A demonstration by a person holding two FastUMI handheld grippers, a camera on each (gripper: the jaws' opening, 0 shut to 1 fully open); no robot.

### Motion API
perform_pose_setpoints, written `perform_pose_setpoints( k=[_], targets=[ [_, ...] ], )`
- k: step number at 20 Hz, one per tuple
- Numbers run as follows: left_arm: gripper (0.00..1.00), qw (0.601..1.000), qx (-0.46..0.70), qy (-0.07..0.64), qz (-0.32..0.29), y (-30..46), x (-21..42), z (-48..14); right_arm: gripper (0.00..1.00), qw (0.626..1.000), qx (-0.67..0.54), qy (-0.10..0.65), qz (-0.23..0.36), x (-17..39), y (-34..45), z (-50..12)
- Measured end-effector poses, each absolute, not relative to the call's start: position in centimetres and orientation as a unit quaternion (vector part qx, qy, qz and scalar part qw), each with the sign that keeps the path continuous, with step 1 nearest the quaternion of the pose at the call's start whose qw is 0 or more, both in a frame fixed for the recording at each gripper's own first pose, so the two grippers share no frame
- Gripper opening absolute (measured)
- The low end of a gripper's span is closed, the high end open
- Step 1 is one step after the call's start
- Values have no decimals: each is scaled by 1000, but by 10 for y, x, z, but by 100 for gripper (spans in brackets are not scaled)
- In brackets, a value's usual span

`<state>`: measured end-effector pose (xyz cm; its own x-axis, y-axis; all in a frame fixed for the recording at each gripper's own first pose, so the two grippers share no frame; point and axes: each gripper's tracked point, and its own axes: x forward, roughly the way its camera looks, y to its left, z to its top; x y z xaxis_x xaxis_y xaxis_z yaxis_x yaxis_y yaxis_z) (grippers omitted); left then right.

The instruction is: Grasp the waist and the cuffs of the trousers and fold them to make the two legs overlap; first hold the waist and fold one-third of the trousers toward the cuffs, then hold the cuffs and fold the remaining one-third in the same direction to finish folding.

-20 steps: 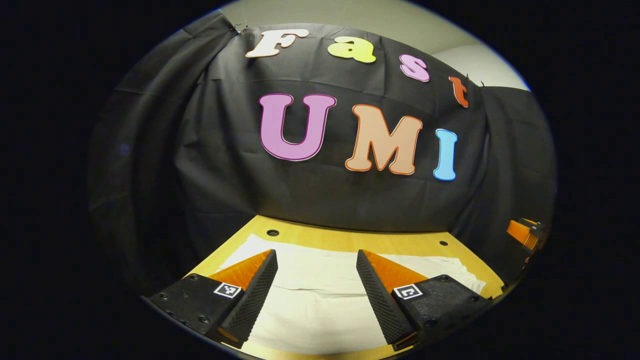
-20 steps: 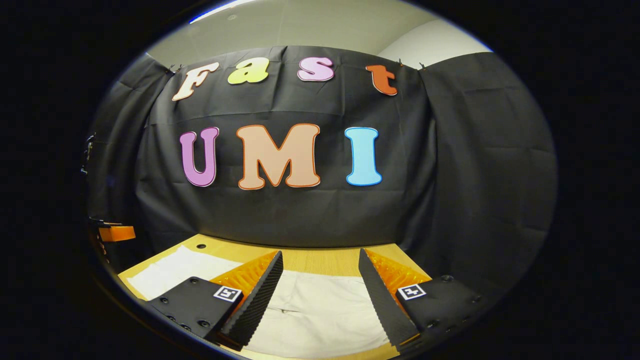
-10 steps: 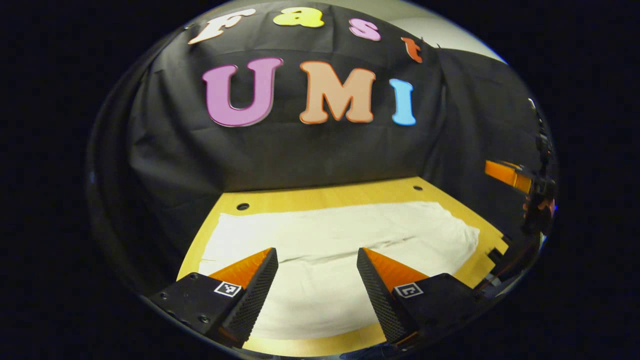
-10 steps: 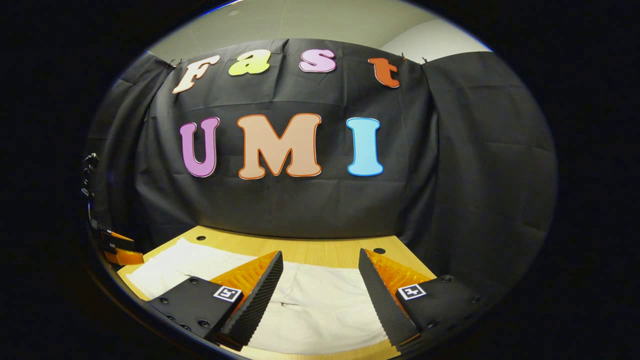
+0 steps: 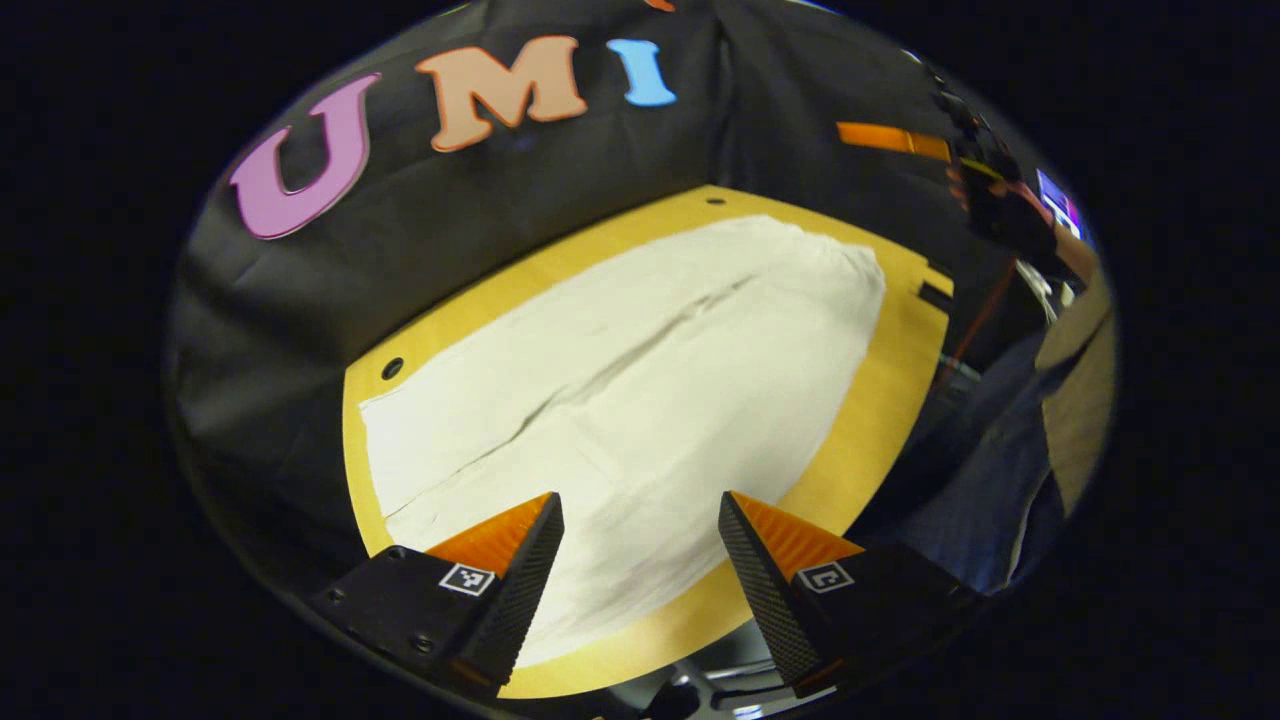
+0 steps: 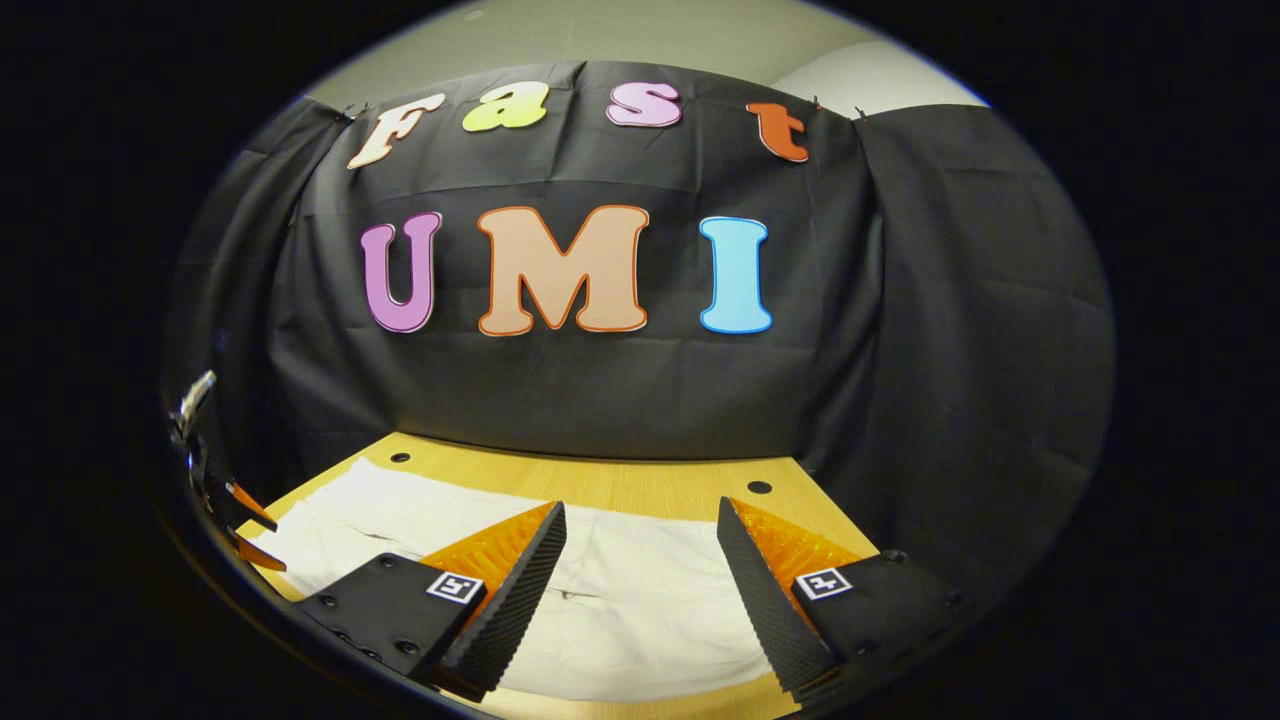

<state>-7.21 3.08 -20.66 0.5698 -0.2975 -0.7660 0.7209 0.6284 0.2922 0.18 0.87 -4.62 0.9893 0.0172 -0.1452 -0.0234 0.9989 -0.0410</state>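
Left gripper (image 5: 640, 560) and right gripper (image 6: 640, 565) both wide open, empty, above trousers (image 5: 640, 380) at near table (image 5: 880, 400) edge; risk: pinching one layer only, legs misalign.

Right gripper (image 6: 640, 580): hovering, jaws gaping, above trousers (image 6: 630, 600).
Trousers: lying flat on table (image 6: 650, 485).
Left gripper (image 6: 245, 525): showing at 8 o'clock.

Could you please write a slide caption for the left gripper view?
Open left tool poised over white cloth trousers spread flat on the yellow wooden table.
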Motion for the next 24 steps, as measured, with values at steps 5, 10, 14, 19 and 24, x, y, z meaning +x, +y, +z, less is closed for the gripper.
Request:
perform_pose_setpoints(
  k=[5, 10, 14, 19, 24],
  targets=[
    [93, 746, 377, 419, -353, 78, -97, -246, 98, 996, -32, 86, -5, -2, 7, -59],
    [89, 681, 428, 466, -369, 124, -98, -281, 97, 993, -56, 102, -13, -5, 4, -72],
    [87, 652, 464, 481, -357, 148, -94, -288, 98, 992, -61, 113, -12, -5, 6, -79],
    [84, 639, 466, 497, -357, 153, -91, -298, 97, 991, -64, 117, 1, 1, 14, -84],
    [80, 617, 471, 513, -367, 154, -96, -304, 98, 991, -67, 119, 10, 7, 12, -86]
  ],
)
